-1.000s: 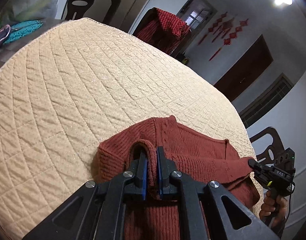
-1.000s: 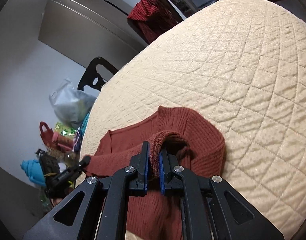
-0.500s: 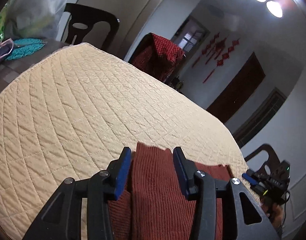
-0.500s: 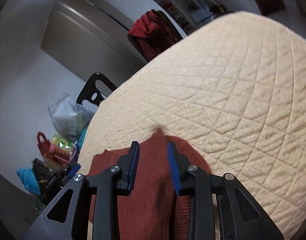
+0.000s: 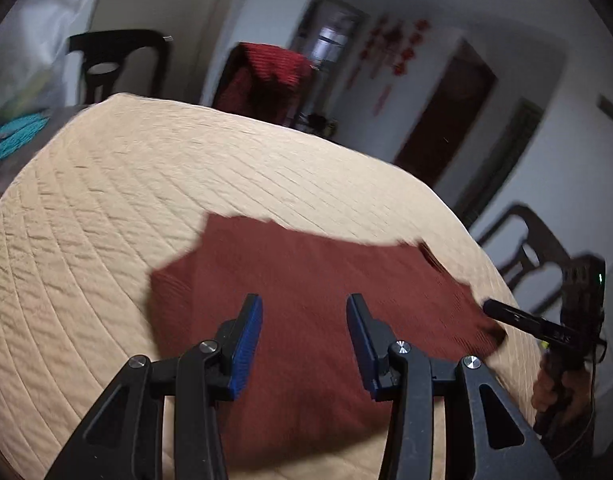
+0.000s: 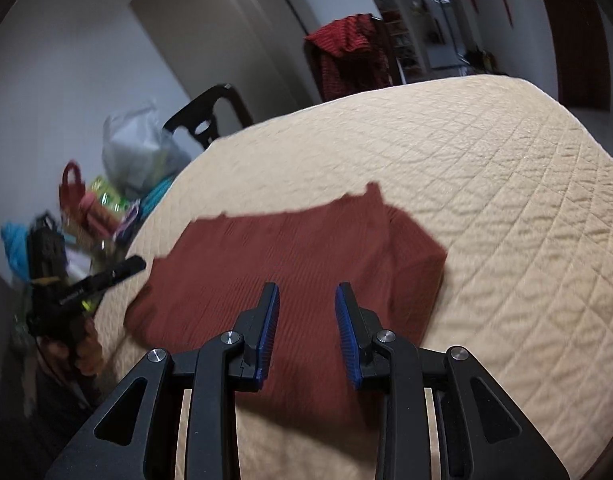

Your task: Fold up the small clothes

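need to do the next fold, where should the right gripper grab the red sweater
Probably the short right-hand edge of the red sweater, where the folded layers stack thick beside bare quilted cover. Bring the open right gripper in low from that side, so one finger slides under the stack and one over. The garment lies flat, offering little else.

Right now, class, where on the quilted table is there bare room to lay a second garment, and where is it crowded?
Free: the quilt beyond the red sweater, toward the far chairs, and the stretch on the sweater's right side. Crowded: the near edge, where both open grippers hover over the sweater, and the left corner by the bags.
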### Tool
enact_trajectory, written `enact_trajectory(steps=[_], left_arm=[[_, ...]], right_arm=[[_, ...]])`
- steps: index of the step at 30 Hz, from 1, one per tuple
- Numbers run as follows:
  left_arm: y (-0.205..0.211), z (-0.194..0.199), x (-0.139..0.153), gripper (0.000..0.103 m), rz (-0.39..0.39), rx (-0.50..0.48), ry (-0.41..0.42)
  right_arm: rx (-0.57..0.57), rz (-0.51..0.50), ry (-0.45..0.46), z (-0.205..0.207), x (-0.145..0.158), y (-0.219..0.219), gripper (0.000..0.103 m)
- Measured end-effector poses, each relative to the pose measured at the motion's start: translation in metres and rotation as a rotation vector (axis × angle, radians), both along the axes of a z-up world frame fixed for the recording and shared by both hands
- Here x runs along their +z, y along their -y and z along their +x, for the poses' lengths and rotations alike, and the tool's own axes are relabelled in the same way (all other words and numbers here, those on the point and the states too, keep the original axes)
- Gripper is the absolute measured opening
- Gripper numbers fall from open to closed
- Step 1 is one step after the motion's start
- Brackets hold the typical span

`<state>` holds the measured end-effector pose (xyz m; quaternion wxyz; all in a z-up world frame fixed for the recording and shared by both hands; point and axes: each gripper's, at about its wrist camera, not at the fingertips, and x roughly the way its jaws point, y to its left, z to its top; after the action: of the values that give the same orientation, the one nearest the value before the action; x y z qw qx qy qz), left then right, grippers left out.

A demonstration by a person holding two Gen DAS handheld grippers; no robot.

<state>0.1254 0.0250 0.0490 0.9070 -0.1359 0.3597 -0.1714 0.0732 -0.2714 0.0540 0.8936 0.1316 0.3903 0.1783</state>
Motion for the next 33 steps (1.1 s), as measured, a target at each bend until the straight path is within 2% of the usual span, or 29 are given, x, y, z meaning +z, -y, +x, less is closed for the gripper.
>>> enact_trajectory(steps=[5,10,11,13,14,15,17,19,21,23,25,30,33], left_arm=[[0.037,-0.027,-0.008,0.046,0.082,-0.079,0.004],[0.067,-0.034,-0.016,0.046,0.139,-0.123,-0.015],[0.072,-0.034,-0.02,0.046,0.167,-0.126,-0.014],[0.075,-0.028,-0.033,0.046,0.223,-0.103,-0.063],[0.076,-0.029,-0.036,0.046,0.229,-0.112,-0.052],[0.075,-0.031,-0.035,0.046,0.22,-0.112,-0.052],[0.069,-0.036,-0.03,0.046,0.221,-0.095,-0.05],[0.06,-0.045,-0.024,0.046,0.218,-0.07,-0.015],[0.048,-0.047,-0.025,0.046,0.222,-0.027,-0.009],[0.031,-0.043,-0.031,0.046,0.244,0.052,-0.049],[0.012,-0.044,-0.035,0.046,0.202,0.09,-0.063],[-0.009,-0.051,-0.035,0.046,0.155,0.139,-0.07],[-0.011,-0.055,-0.027,0.046,0.161,0.159,-0.028]], right_arm=[[0.083,-0.075,0.014,-0.022,-0.008,-0.037,0.03],[0.152,-0.085,0.011,-0.02,-0.02,-0.063,0.027],[0.146,-0.097,0.007,-0.019,-0.023,-0.064,0.026],[0.112,-0.115,-0.03,-0.013,-0.032,-0.06,0.023],[0.093,-0.116,-0.05,-0.011,-0.037,-0.055,0.02],[0.079,-0.107,-0.059,-0.012,-0.038,-0.05,0.01],[0.053,-0.081,-0.038,-0.02,-0.031,-0.035,0.01],[0.028,-0.065,0.002,-0.029,-0.022,-0.022,0.01],[-0.026,-0.08,-0.007,-0.031,-0.024,-0.009,0.01],[-0.095,-0.072,-0.049,-0.026,-0.033,0.01,0.01],[-0.114,-0.001,-0.063,-0.028,-0.038,0.022,0.008],[-0.117,0.019,-0.035,-0.038,-0.031,0.022,0.008],[-0.157,0.014,0.007,-0.041,-0.022,0.035,0.009]])
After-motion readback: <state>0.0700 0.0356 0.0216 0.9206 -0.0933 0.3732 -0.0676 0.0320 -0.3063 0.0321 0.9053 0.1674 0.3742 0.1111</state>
